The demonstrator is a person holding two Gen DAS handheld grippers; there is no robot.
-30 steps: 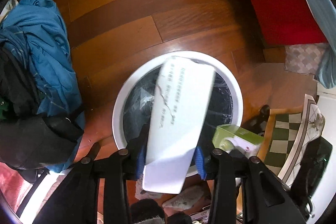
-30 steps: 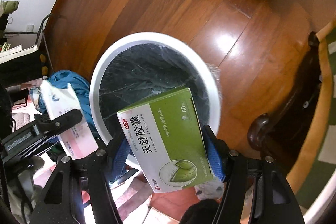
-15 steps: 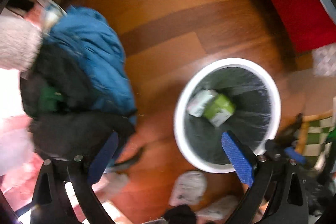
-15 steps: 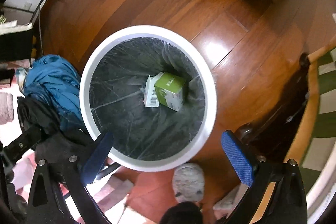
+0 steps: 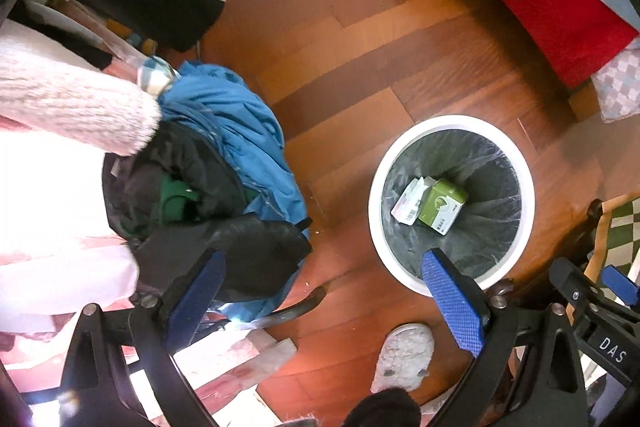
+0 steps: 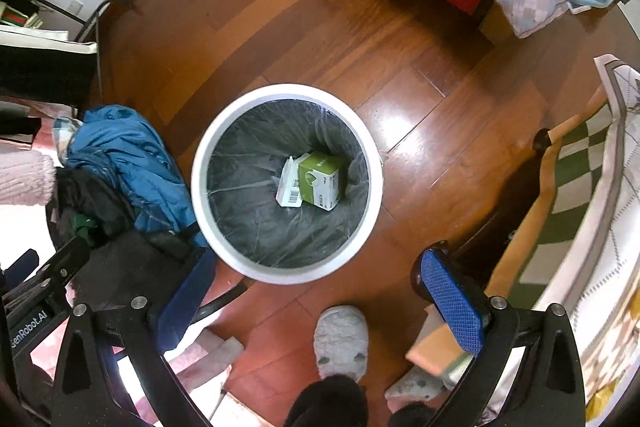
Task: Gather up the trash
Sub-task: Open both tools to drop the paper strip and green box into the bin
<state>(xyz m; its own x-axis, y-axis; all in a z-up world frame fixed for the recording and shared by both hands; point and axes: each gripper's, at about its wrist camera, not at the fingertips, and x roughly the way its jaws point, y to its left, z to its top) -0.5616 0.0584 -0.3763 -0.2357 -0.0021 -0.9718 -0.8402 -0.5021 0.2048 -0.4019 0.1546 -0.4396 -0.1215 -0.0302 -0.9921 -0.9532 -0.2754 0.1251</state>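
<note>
Clothes (image 5: 224,131) lie heaped at the left; beside them the left gripper (image 5: 328,301), emptied a second ago, gapes wide. Both boxes (image 6: 310,181) now lie in the bin (image 6: 286,269), and the right gripper (image 6: 320,301) hangs wide and empty, so this drop is done.

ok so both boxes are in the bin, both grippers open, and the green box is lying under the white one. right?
Not quite. The green box lies on top, overlapping the white box, not under it; the right wrist view shows this most clearly. The rest holds: both are at the bottom of the bin, and the left gripper and right gripper are open and empty.
</note>
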